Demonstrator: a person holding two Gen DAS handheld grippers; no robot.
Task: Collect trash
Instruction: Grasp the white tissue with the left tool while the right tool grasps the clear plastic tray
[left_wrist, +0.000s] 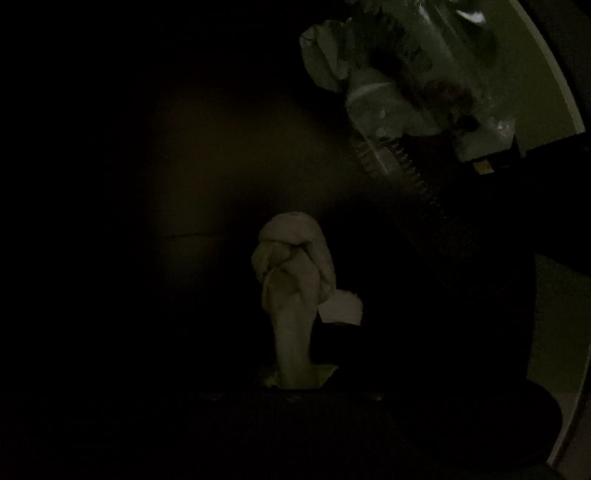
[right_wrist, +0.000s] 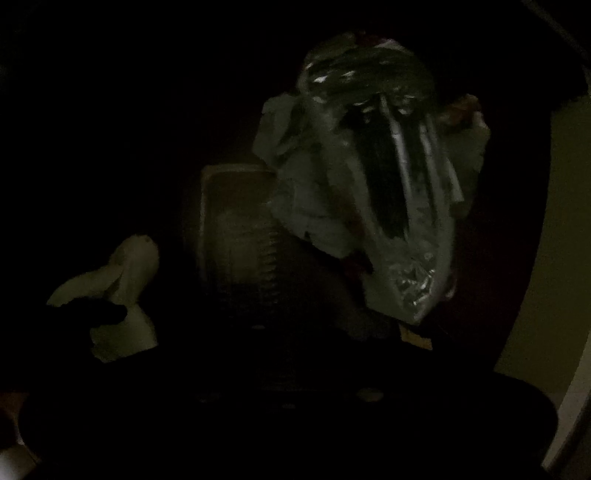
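Both views are very dark. In the left wrist view my left gripper (left_wrist: 295, 354) is shut on a pale twisted tissue wad (left_wrist: 291, 266) that sticks up between its dark fingers. In the right wrist view my right gripper (right_wrist: 332, 295) is shut on a bundle of crumpled clear plastic wrap and paper (right_wrist: 369, 192), with one ridged finger (right_wrist: 243, 243) faintly lit. The same bundle (left_wrist: 406, 85) shows at the upper right of the left wrist view, held by the right gripper's ridged finger (left_wrist: 399, 162). The tissue wad (right_wrist: 125, 288) shows at the lower left of the right wrist view.
A pale curved surface or rim (right_wrist: 554, 240) runs down the right side of the right wrist view and shows in the left wrist view (left_wrist: 550, 66). Everything else around both grippers is black and cannot be made out.
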